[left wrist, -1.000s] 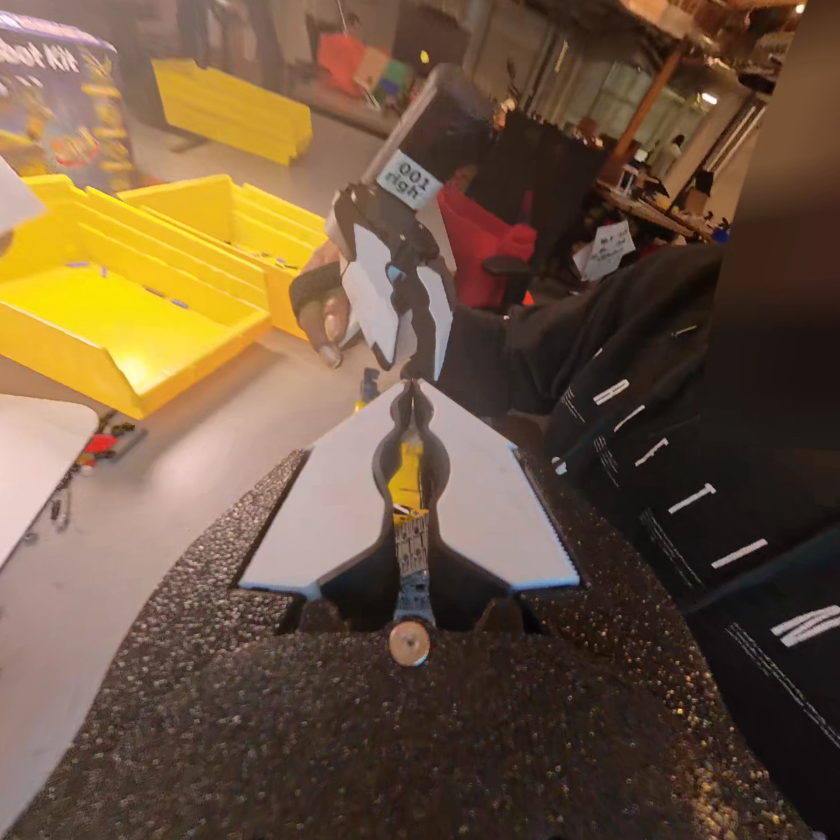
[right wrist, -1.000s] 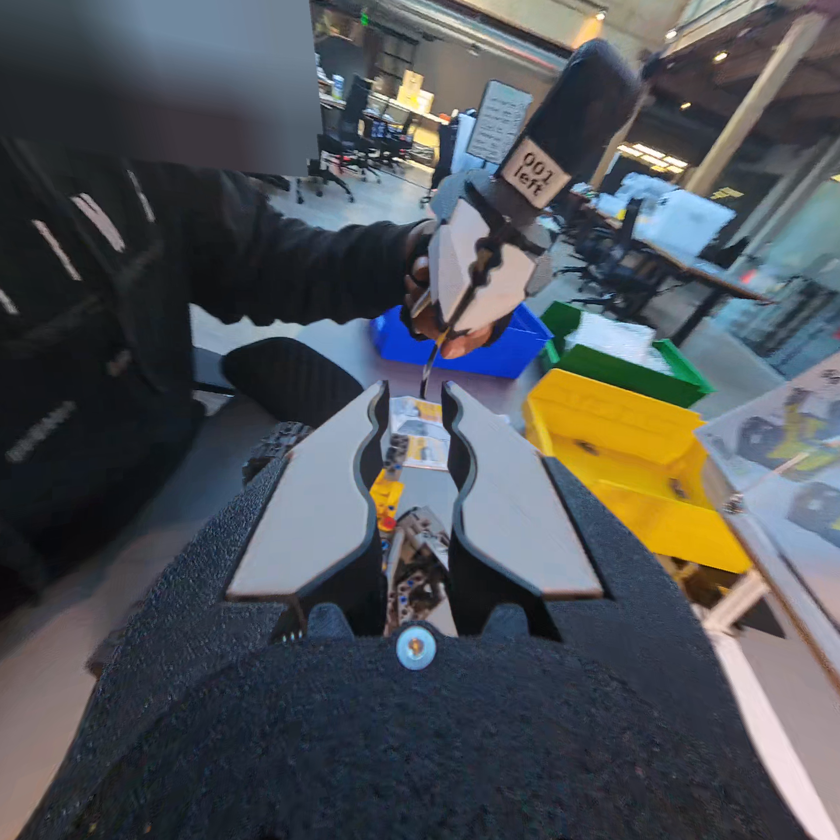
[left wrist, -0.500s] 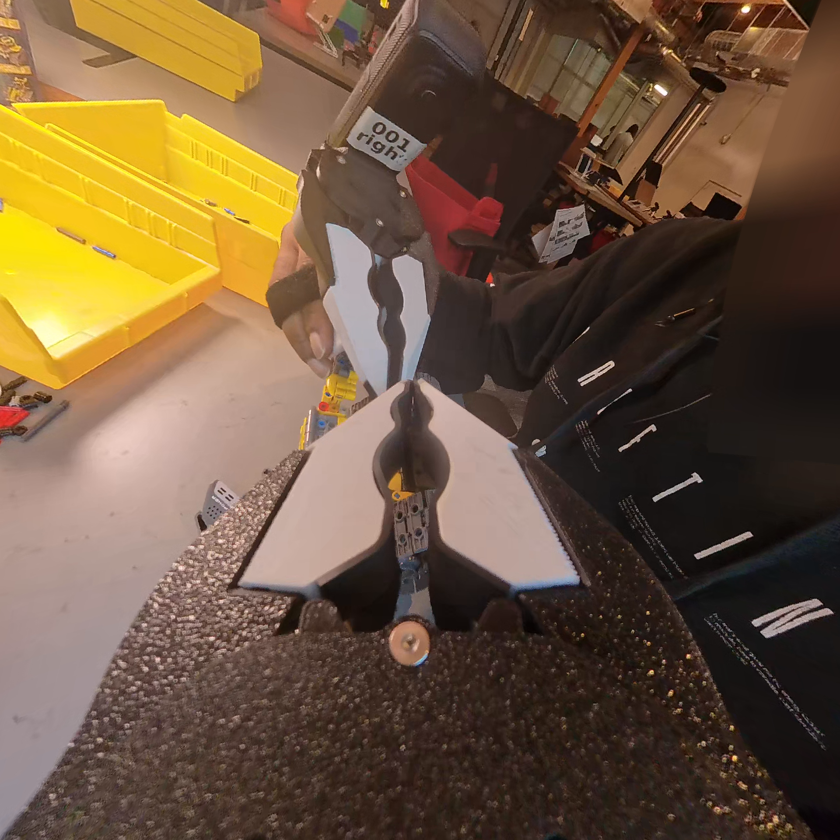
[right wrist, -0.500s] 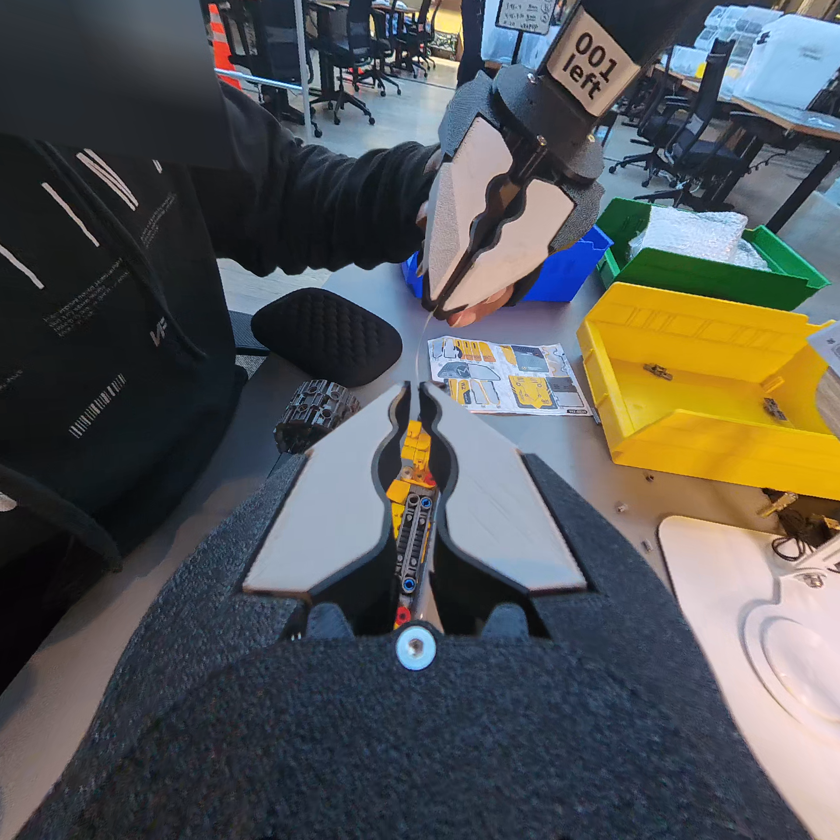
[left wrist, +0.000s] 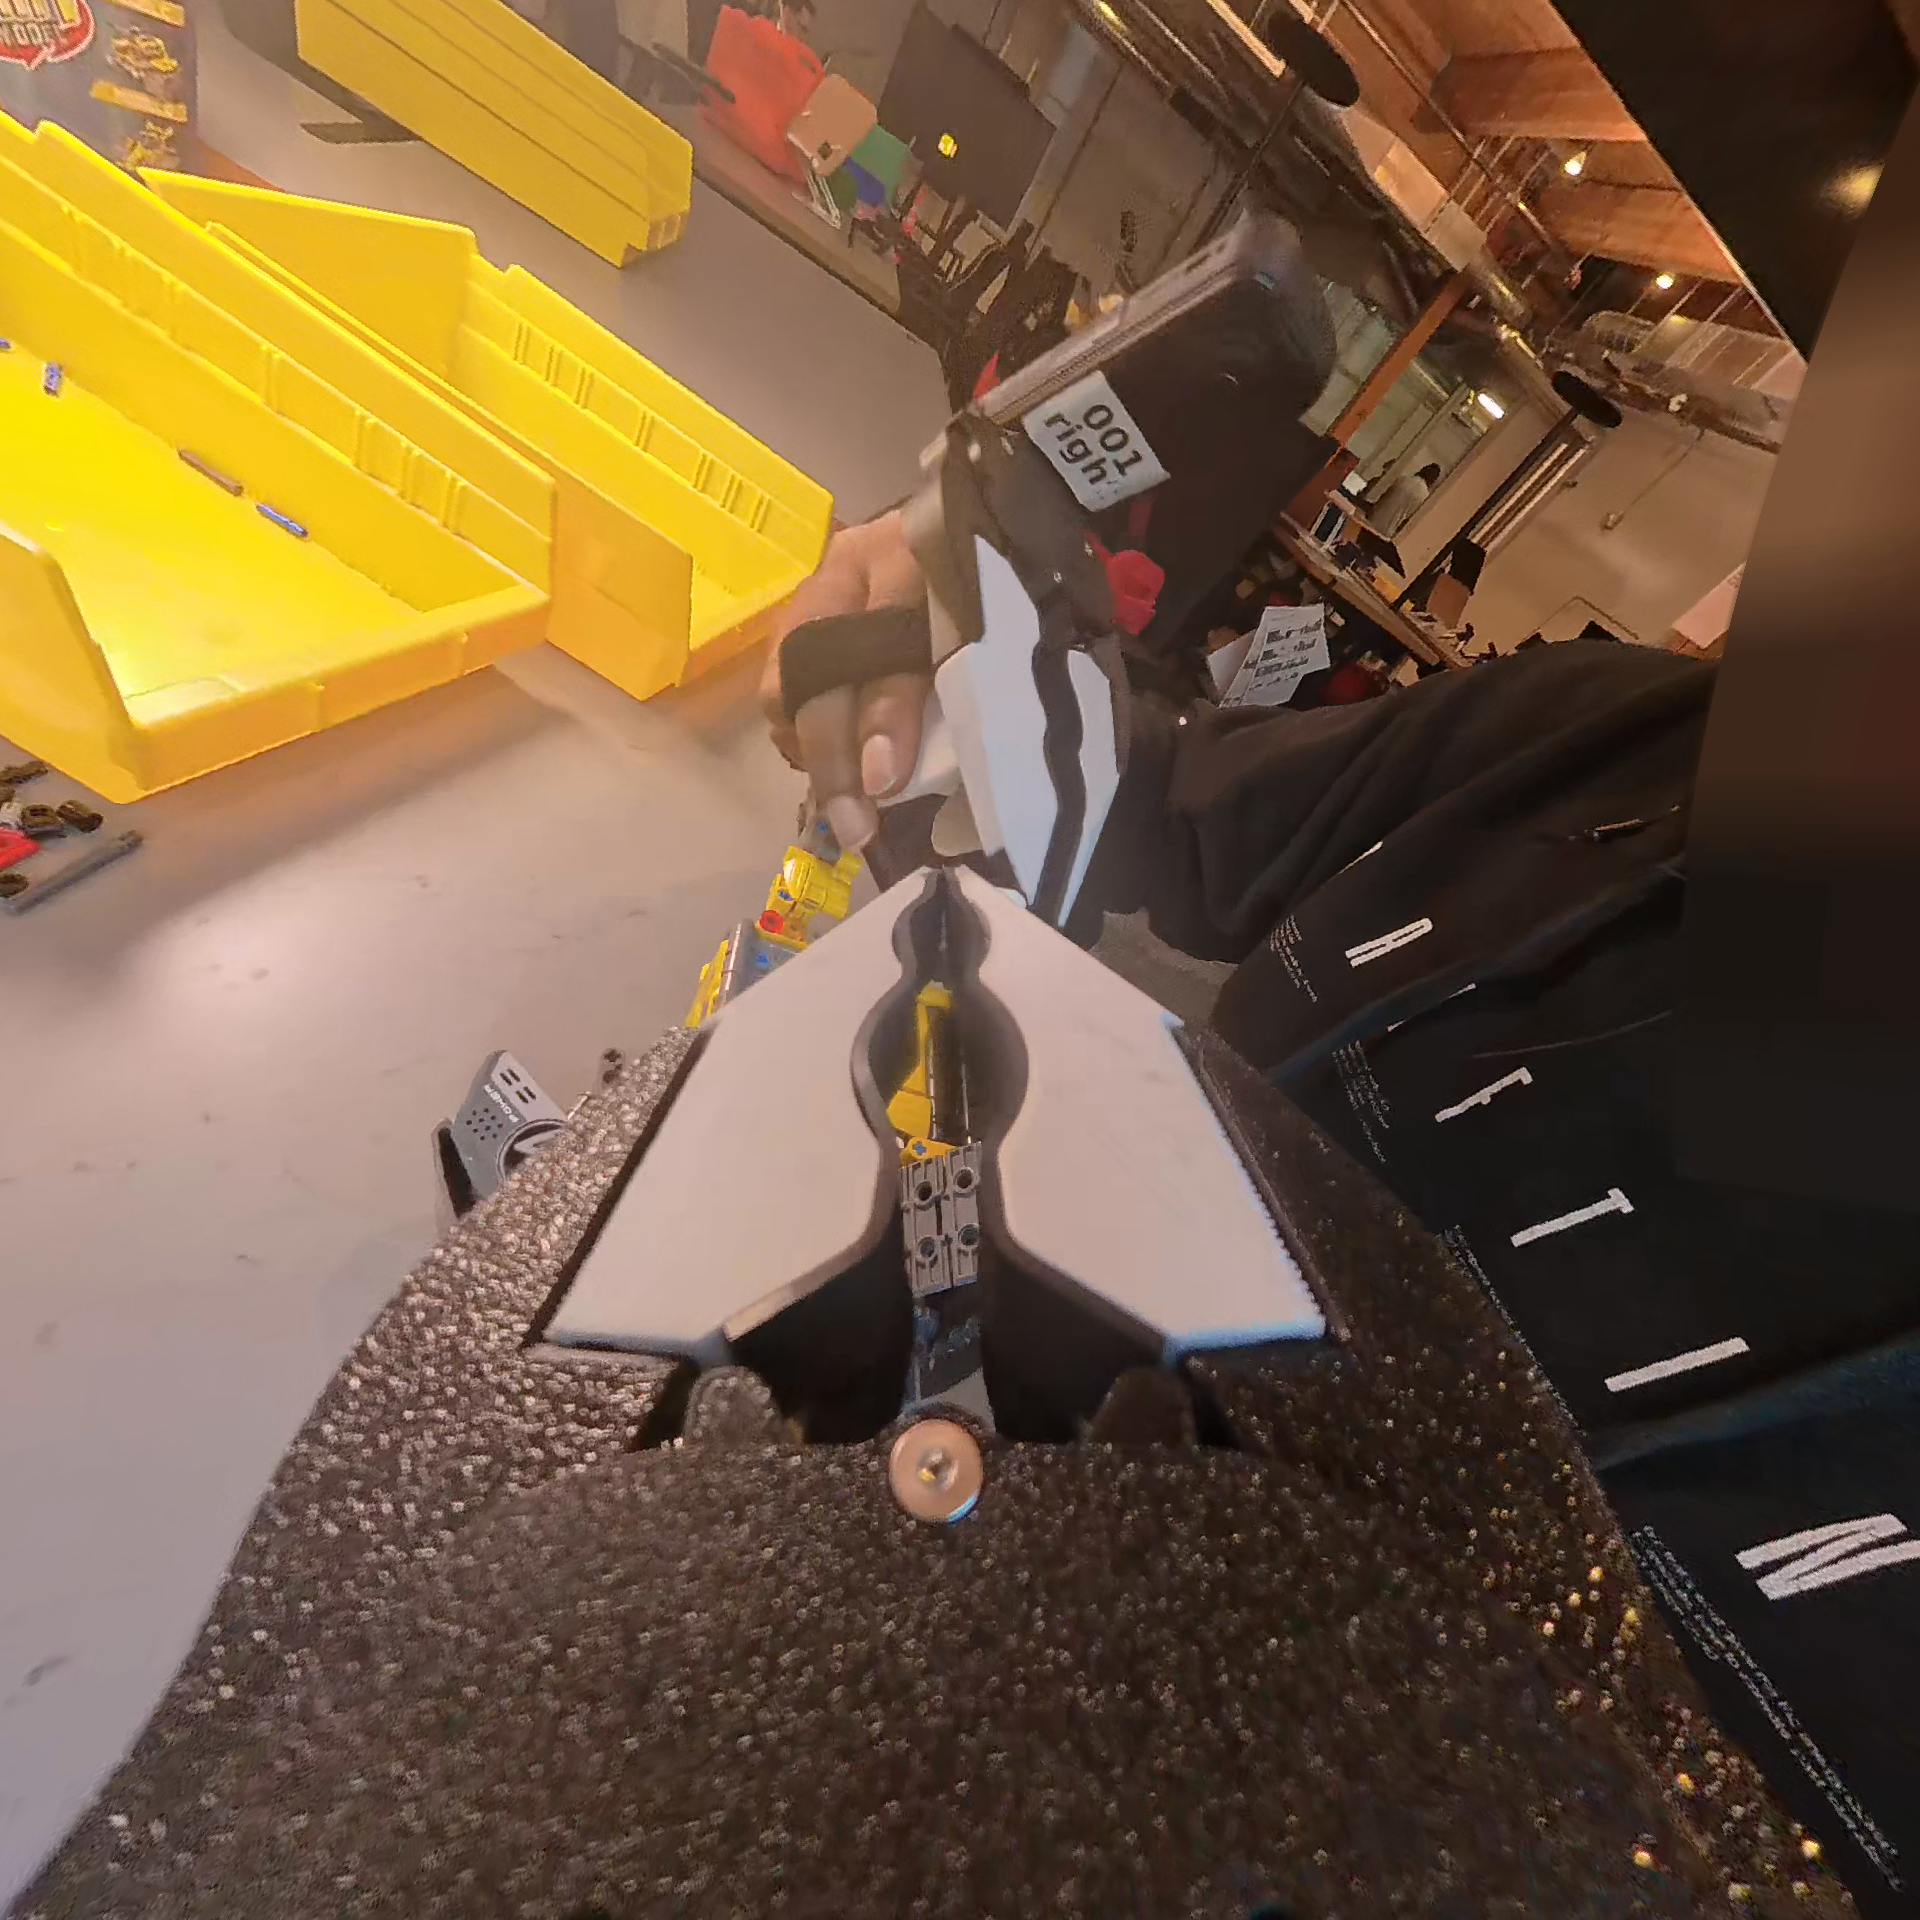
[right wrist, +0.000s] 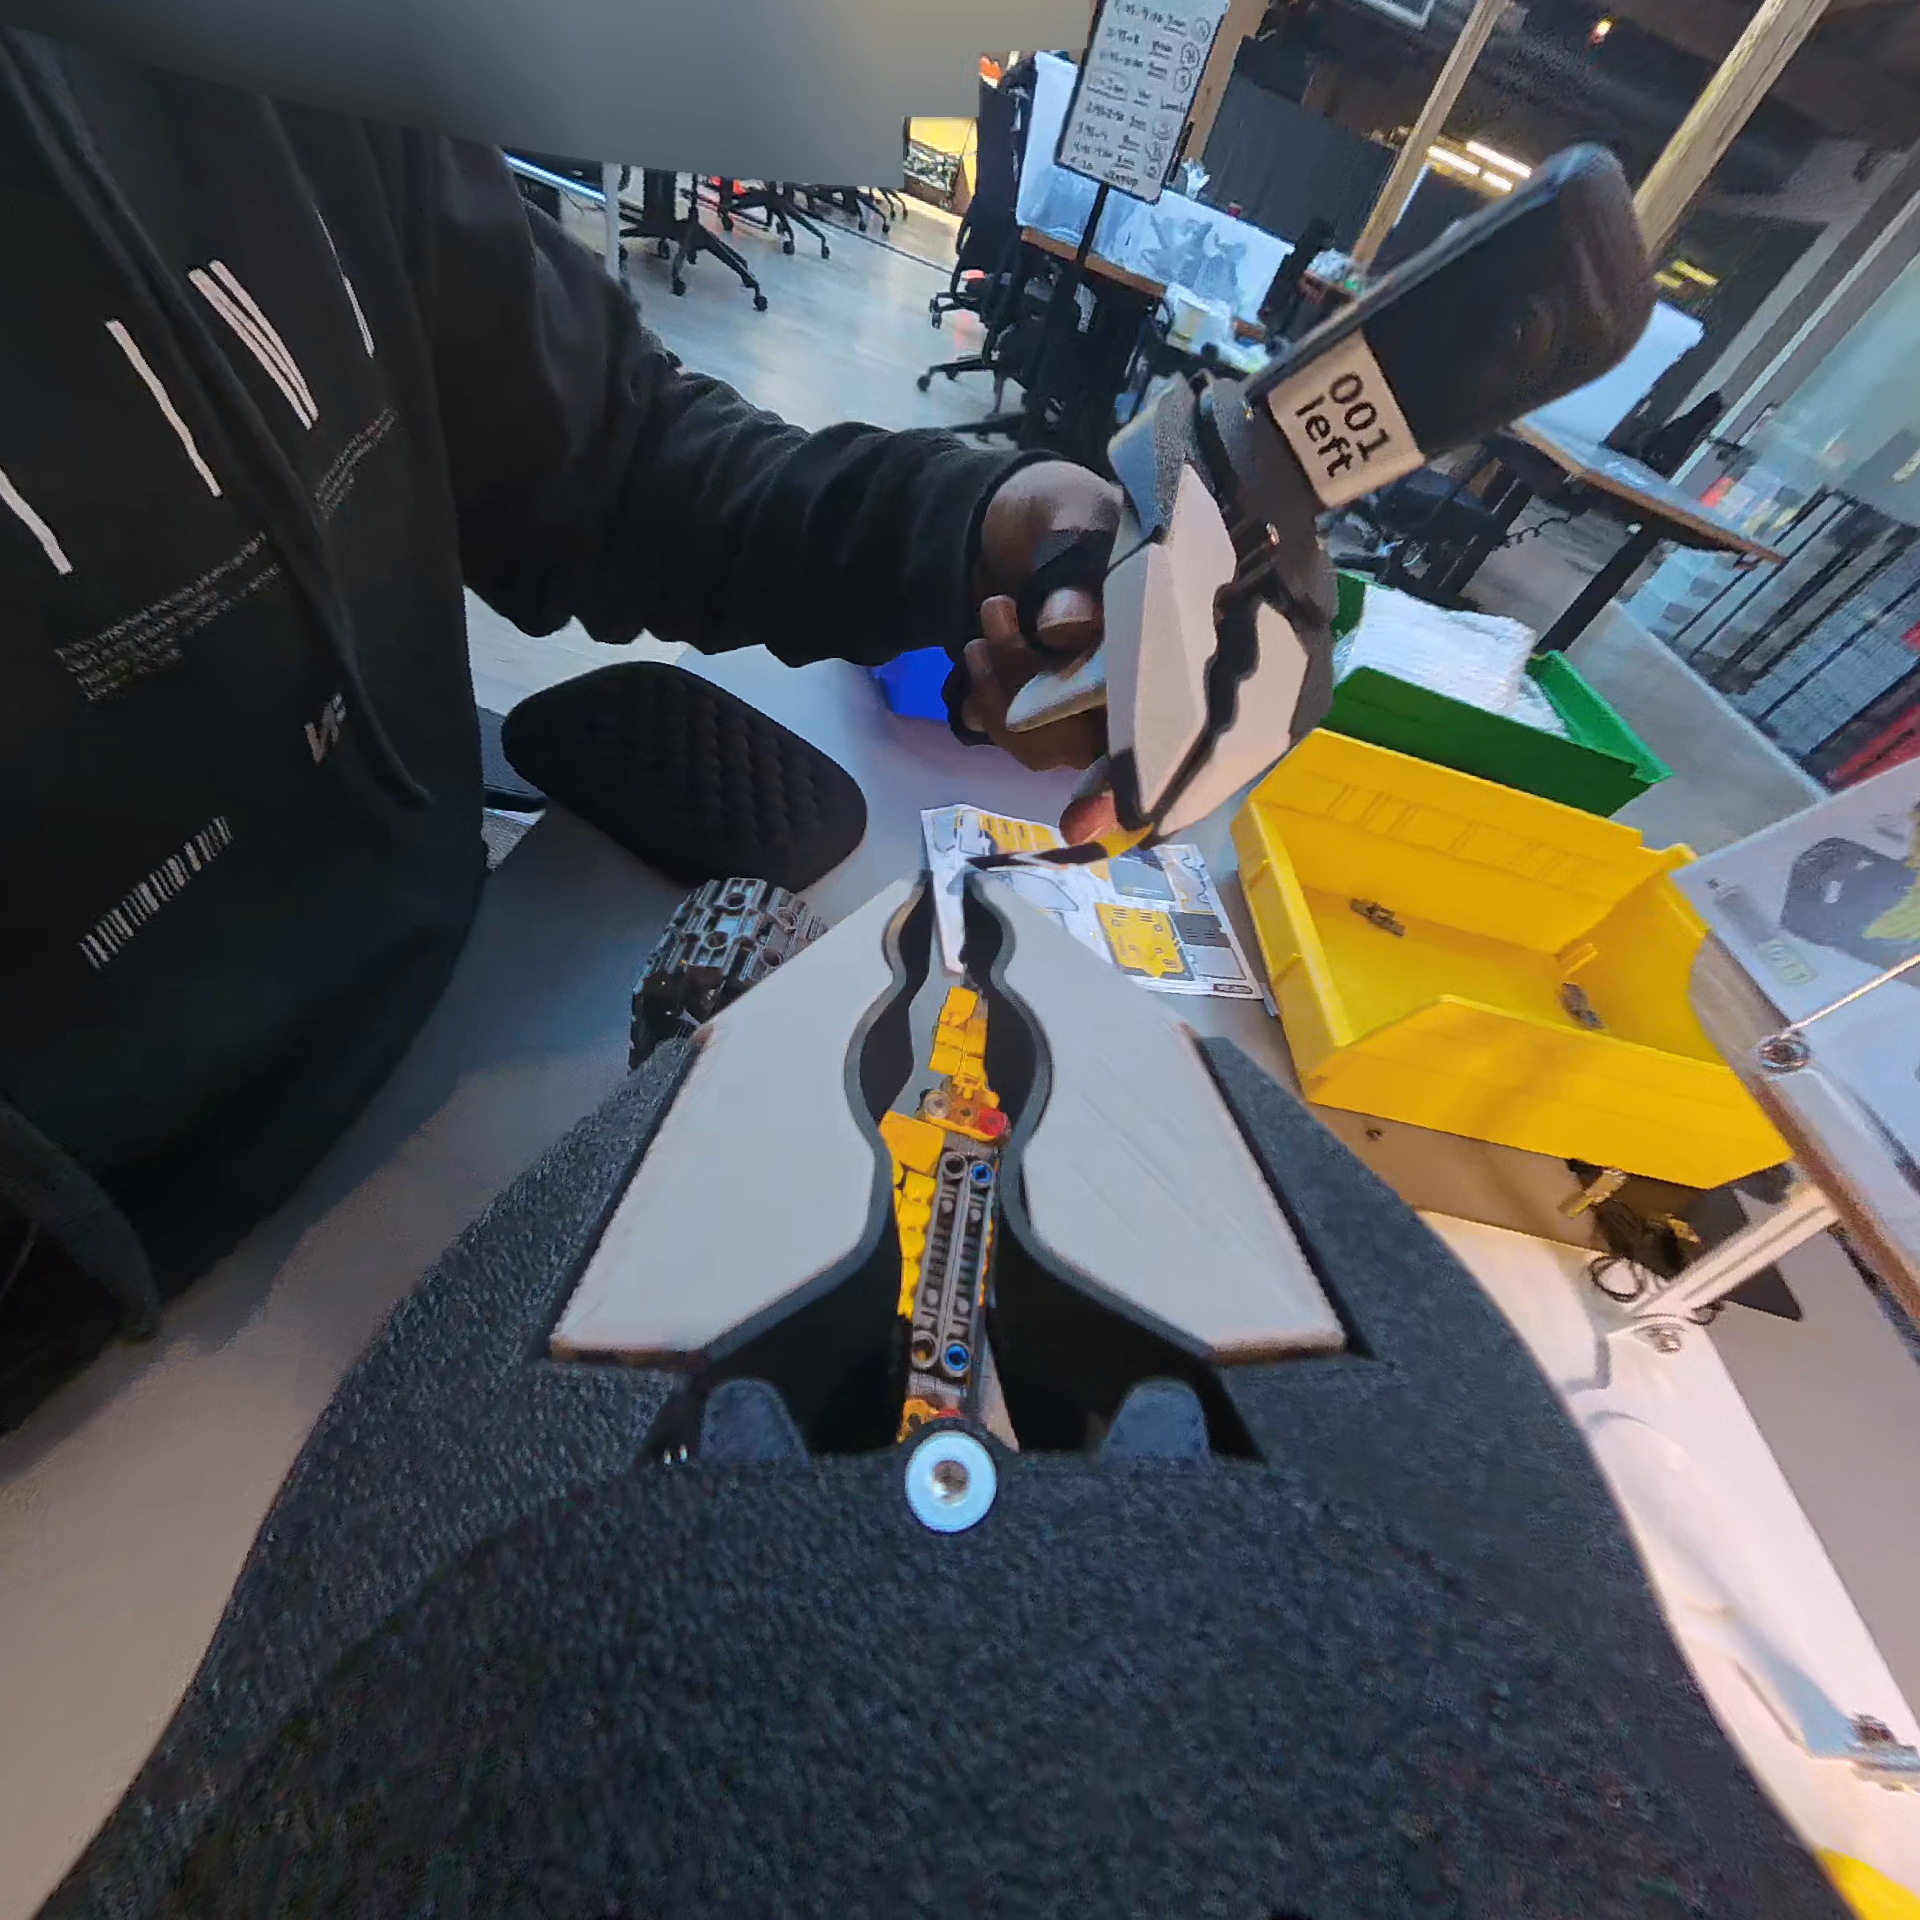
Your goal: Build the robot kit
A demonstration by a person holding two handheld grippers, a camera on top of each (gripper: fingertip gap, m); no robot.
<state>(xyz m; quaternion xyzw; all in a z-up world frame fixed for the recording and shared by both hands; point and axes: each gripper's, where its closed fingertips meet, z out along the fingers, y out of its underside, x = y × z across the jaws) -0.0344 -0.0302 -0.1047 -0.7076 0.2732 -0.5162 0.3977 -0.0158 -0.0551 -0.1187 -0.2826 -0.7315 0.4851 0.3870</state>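
Observation:
My left gripper (left wrist: 943, 883) is shut on a thin black rod (right wrist: 1029, 857). In the right wrist view the left gripper (right wrist: 1127, 821) hangs over an instruction sheet (right wrist: 1164, 925), and the rod points toward my right gripper's tips. My right gripper (right wrist: 945, 883) has its jaws almost together, with a narrow slit between them. I cannot tell whether it pinches the rod's end. Below both lies a yellow and grey brick model (right wrist: 951, 1174), which also shows in the left wrist view (left wrist: 925, 1049). In that view the right gripper (left wrist: 1044, 883) is just beyond my left tips.
Yellow bins (left wrist: 312, 540) stand at the left, with loose small parts (left wrist: 42, 831) and a grey piece (left wrist: 499, 1117) nearby. To the right are a yellow bin (right wrist: 1455, 987), a green bin (right wrist: 1475, 717) and a blue bin (right wrist: 914, 681). A black track piece (right wrist: 717, 940) and a person in a black hoodie (right wrist: 260, 623) are close. My two grippers' fingertips are within a few centimetres of each other. It is some 7 cm from my right tips to the black track piece (right wrist: 717, 940).
My right gripper went from open to nearly shut. Both grippers came closer together over the model. The left gripper tilted, so the rod now lies more level toward the right tips.

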